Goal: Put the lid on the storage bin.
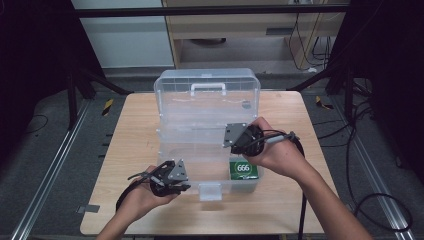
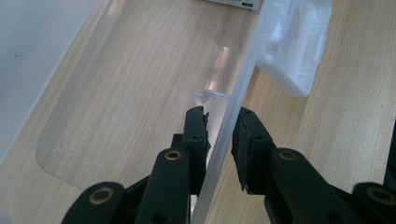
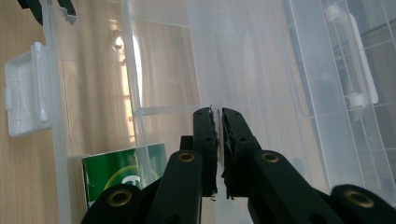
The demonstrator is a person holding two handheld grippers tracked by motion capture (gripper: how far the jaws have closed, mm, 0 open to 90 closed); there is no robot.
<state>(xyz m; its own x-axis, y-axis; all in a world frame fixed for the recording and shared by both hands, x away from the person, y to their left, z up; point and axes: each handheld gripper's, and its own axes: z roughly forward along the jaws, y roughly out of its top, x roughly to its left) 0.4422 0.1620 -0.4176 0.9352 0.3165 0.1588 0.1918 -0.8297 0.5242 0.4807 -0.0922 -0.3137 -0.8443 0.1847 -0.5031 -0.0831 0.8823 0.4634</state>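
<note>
Left tool (image 1: 172,181) grips one clear box (image 1: 207,107); one green pack (image 1: 243,169) inside.

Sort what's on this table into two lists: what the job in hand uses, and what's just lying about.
In use:
- clear plastic toolbox, lid open
- its front wall, clamped between the left tongs
- its inner tray, under the shut right tongs

Lying about:
- green box in the toolbox's front right corner
- front latch, hanging loose
- wooden table

"666" in white on green box (image 1: 243,169) inside clear case (image 1: 207,87).
</note>
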